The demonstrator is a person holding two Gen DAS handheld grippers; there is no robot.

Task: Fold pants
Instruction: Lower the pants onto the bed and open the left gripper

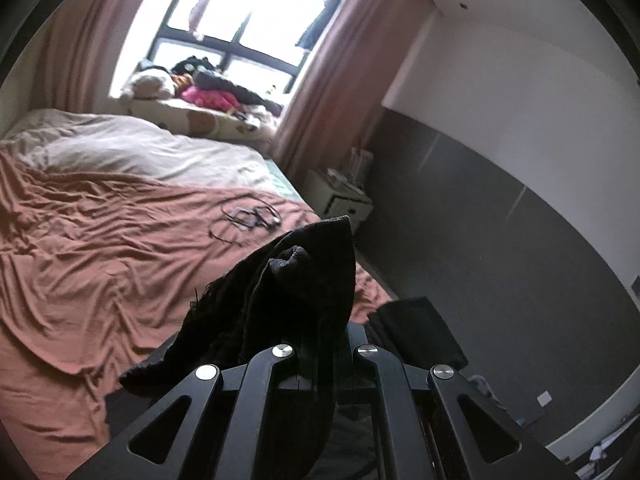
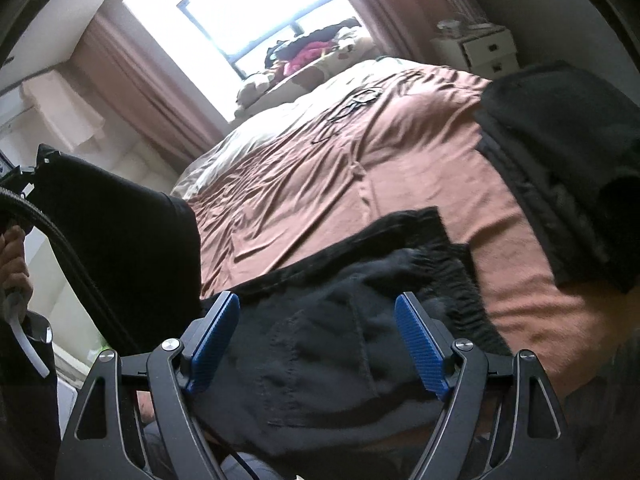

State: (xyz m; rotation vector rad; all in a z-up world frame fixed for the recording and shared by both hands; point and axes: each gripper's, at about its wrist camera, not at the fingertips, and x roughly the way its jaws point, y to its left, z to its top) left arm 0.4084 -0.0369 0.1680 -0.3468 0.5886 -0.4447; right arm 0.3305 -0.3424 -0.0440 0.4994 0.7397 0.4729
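Pants (image 2: 320, 340), black and crumpled, lie at the near edge of the bed (image 2: 320, 176), spread over its rust-brown sheet with a pocket seam showing and a gathered band running toward the bed's right side. One bunch of the same dark cloth (image 1: 296, 292) is lifted clear of the sheet, clamped in the left gripper (image 1: 308, 360), whose fingers are pressed together on it so that the fabric stands up in a peak and spills over the left side of the linkage. The right gripper (image 2: 318, 344) hovers just above the pants with its blue-padded fingers (image 2: 214, 344) spread wide apart and nothing pinched between them. In the right wrist view a person's hand (image 2: 14, 256) shows at the left edge beside a black hose. A second pile of dark clothes (image 2: 560, 168) sits along the bed's right edge (folded, as far as can be told). Farther up the sheet lies a tangle of thin cables (image 1: 250, 218), near a pale duvet (image 1: 132, 152) at the head end, below the window (image 1: 248, 20).
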